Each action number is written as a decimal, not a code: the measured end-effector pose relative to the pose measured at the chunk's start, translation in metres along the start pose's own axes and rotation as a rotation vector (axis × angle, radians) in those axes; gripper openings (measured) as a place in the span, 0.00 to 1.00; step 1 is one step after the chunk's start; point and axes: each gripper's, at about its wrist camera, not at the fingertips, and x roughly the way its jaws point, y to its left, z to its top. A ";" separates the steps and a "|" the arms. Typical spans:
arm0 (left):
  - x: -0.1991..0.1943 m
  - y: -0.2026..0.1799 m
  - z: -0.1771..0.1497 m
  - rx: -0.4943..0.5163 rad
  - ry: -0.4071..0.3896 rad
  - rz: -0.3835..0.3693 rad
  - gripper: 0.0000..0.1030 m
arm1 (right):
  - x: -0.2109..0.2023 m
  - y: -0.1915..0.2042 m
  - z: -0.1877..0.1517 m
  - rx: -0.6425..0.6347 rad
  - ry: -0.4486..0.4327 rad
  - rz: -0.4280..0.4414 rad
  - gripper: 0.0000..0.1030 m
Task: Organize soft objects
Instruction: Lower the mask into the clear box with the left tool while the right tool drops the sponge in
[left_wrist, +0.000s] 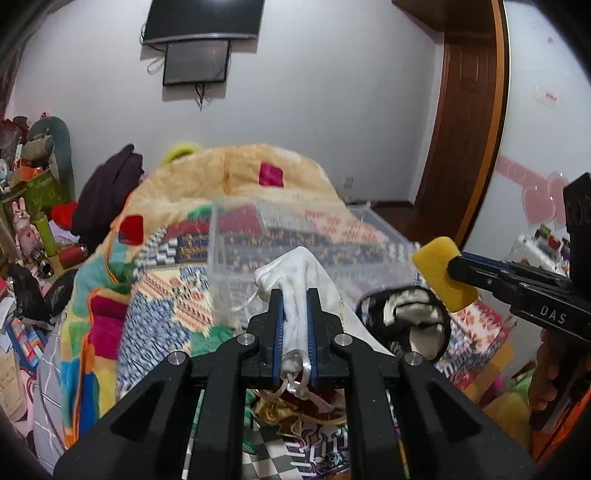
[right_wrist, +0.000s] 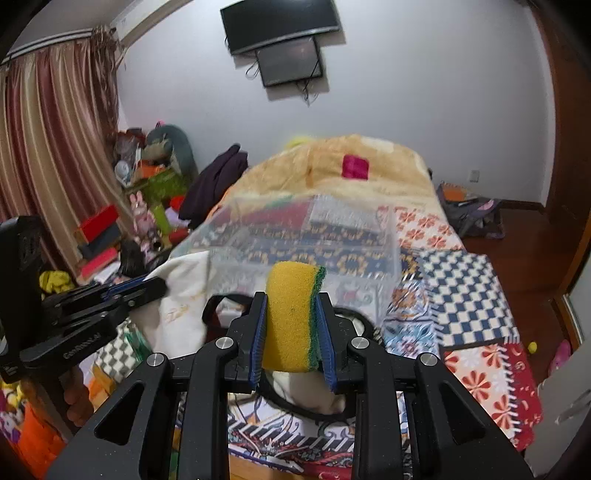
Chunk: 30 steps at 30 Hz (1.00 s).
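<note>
Both tools are loaded: my left gripper (left_wrist: 294, 314) pinches limp white cloth (left_wrist: 295, 273), probably a drawstring pouch; my right gripper (right_wrist: 291, 325) squeezes a light, springy sponge (right_wrist: 293, 314) mid-body.

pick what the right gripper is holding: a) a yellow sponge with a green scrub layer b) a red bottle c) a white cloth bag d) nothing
a: in the right wrist view the right gripper has its fingers closed on the yellow sponge, green layer on one side; the white cloth bag is in the left gripper.
</note>
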 end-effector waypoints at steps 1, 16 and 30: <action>-0.003 0.001 0.004 -0.004 -0.014 0.006 0.10 | -0.003 0.000 0.003 0.005 -0.010 -0.004 0.23; 0.023 0.011 0.076 -0.031 -0.054 0.017 0.10 | 0.011 -0.010 0.057 0.021 -0.099 -0.074 0.23; 0.127 0.010 0.069 0.022 0.146 0.091 0.10 | 0.093 -0.021 0.052 -0.006 0.093 -0.119 0.23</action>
